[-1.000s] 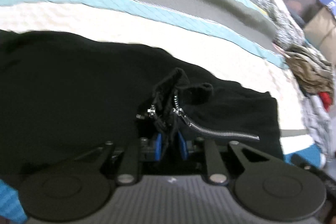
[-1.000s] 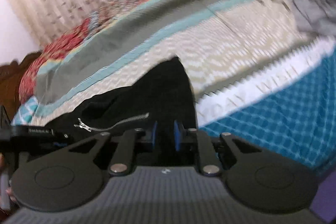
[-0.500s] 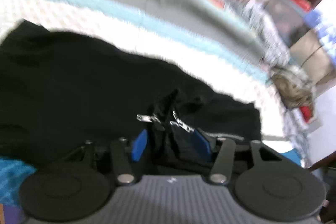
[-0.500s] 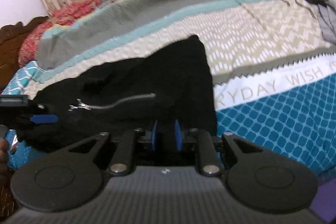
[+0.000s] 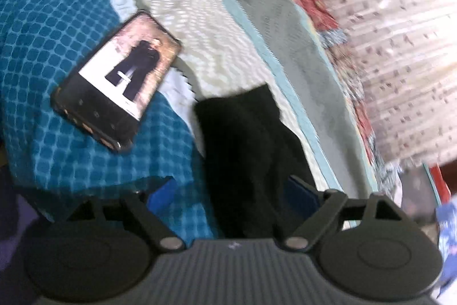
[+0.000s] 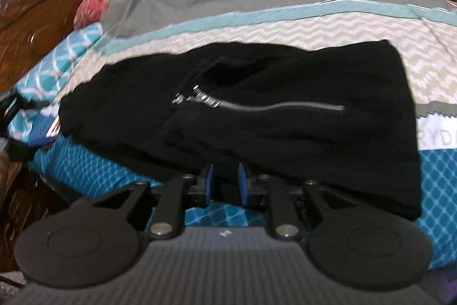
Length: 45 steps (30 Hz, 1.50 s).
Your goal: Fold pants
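Observation:
The black pants [image 6: 285,119] lie folded on the bed, with a silver zipper [image 6: 257,105] showing on top. In the left wrist view one end of the pants [image 5: 248,150] runs between my wide-apart blue pads. My left gripper [image 5: 231,196] is open and holds nothing. My right gripper [image 6: 224,185] sits at the near edge of the pants, its blue pads a narrow gap apart with black cloth between them. The grip itself is partly hidden.
The bed is covered by a blanket of teal, cream and grey bands [image 6: 285,27]. A phone [image 5: 120,79] with its screen lit lies on the teal part left of the pants. A dark wooden headboard [image 6: 42,19] is at the left. A curtain [image 5: 400,33] hangs behind the bed.
My left gripper has opened wide, let go of the zipper part and swung left towards the phone. The pants have settled flat. My right gripper's pads have parted slightly.

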Each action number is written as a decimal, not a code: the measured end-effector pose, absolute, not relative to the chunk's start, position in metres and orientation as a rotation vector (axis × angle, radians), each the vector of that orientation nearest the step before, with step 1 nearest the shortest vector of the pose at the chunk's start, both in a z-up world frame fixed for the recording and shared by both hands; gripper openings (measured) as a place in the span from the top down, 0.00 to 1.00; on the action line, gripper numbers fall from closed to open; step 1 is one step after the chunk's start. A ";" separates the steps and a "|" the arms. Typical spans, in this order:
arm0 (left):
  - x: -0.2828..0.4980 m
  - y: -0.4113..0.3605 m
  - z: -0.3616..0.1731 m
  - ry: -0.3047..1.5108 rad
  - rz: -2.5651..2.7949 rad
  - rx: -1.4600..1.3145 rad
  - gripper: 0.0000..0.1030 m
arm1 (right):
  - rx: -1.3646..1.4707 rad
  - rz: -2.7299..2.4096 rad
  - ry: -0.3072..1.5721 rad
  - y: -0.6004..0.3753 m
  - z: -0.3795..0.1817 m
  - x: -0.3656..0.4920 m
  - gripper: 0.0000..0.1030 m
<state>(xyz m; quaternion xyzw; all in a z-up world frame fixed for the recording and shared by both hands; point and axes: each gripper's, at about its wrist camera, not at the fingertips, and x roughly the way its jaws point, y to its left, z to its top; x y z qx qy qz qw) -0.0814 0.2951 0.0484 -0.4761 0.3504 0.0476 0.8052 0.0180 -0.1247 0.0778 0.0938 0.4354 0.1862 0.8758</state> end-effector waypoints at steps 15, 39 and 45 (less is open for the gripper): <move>-0.011 0.270 0.044 0.790 0.096 -0.904 0.77 | 0.130 0.370 0.938 -0.101 0.084 0.021 0.77; -0.037 -0.053 0.060 0.734 -0.414 0.167 0.62 | 0.733 0.344 0.900 -0.157 0.084 0.071 0.36; -0.049 -0.058 0.059 0.713 -0.399 0.221 0.60 | 0.580 0.437 0.845 -0.127 0.116 0.085 0.12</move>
